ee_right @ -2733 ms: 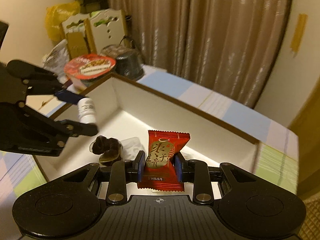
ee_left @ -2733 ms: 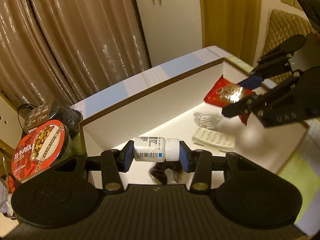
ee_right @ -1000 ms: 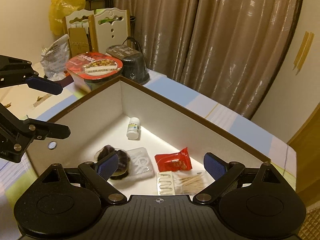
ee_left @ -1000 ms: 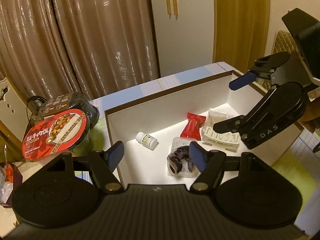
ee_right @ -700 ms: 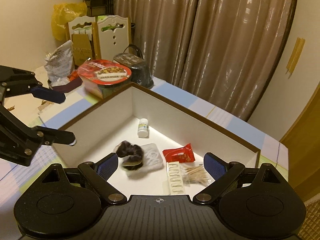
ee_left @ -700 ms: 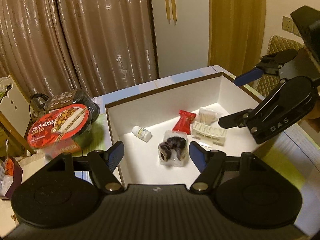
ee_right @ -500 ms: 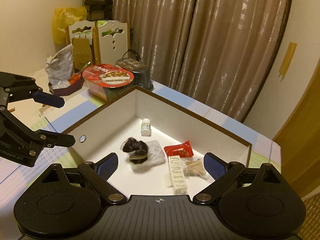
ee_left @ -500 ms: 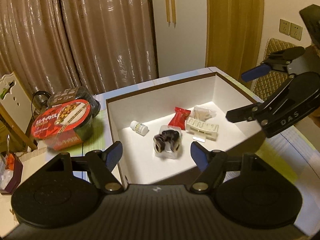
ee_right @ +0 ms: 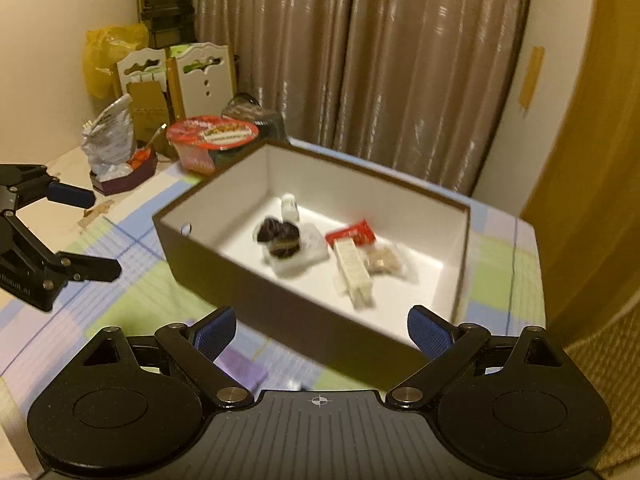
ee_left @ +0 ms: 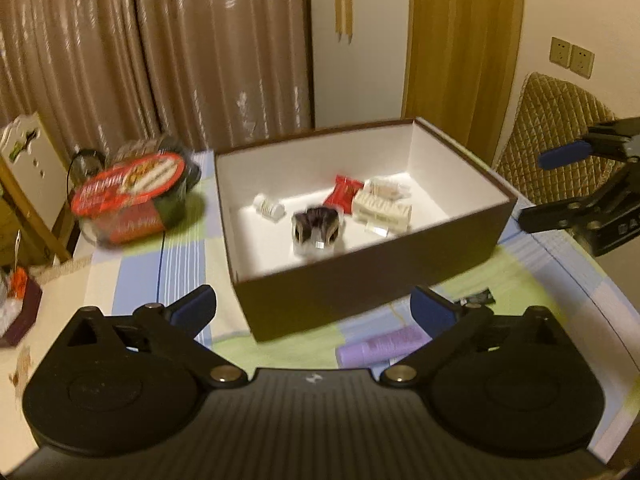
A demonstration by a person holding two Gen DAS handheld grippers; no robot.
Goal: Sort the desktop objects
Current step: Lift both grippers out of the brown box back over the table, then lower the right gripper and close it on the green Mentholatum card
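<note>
Both grippers pulled back from box (ee_left: 360, 276), fingers spread empty, purple tube (ee_left: 382, 349) clear only in left view.

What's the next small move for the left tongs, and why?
Probably lower the left tongs toward the purple tube lying on the tablecloth just in front of the box. Both tongs are open and empty, the bottle and red packet already lie in the box, and the tube sits outside it, close to the left tongs' fingers.

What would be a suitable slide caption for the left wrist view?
Open left gripper above the checked tablecloth, facing a brown box holding a red sachet and a small white bottle.
</note>
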